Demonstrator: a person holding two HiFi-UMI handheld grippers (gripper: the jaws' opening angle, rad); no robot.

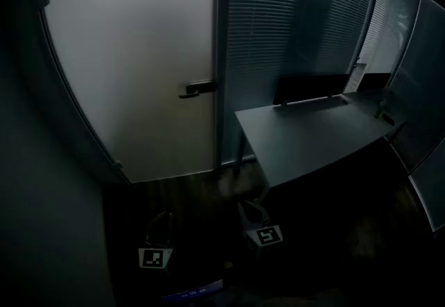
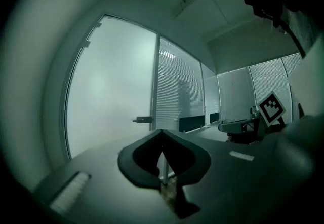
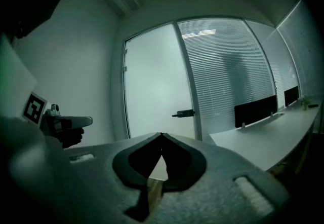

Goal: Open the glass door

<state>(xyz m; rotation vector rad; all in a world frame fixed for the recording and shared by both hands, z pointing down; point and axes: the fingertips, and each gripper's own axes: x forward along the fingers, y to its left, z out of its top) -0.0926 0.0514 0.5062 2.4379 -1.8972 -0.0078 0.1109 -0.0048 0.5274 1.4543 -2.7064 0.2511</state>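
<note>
Both the left gripper (image 2: 162, 133) and the right gripper (image 3: 161, 137) had their fingers pressed together on nothing, well apart from the shut glass door (image 1: 132, 55) at upper left, so I judged the approach not yet begun: next, reach its handle (image 1: 197, 88) with fingers spread.

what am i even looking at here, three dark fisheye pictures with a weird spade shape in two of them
No robot: a person holds a two-jaw gripper in each hand. The head view looks down at a frosted glass door, its handle and a grey desk with a dark panel standing on it. The other two cameras ride on the grippers. The spade shape is the jaws: left gripper and right gripper are both shut, holding nothing, well short of the door, which looks closed.
</note>
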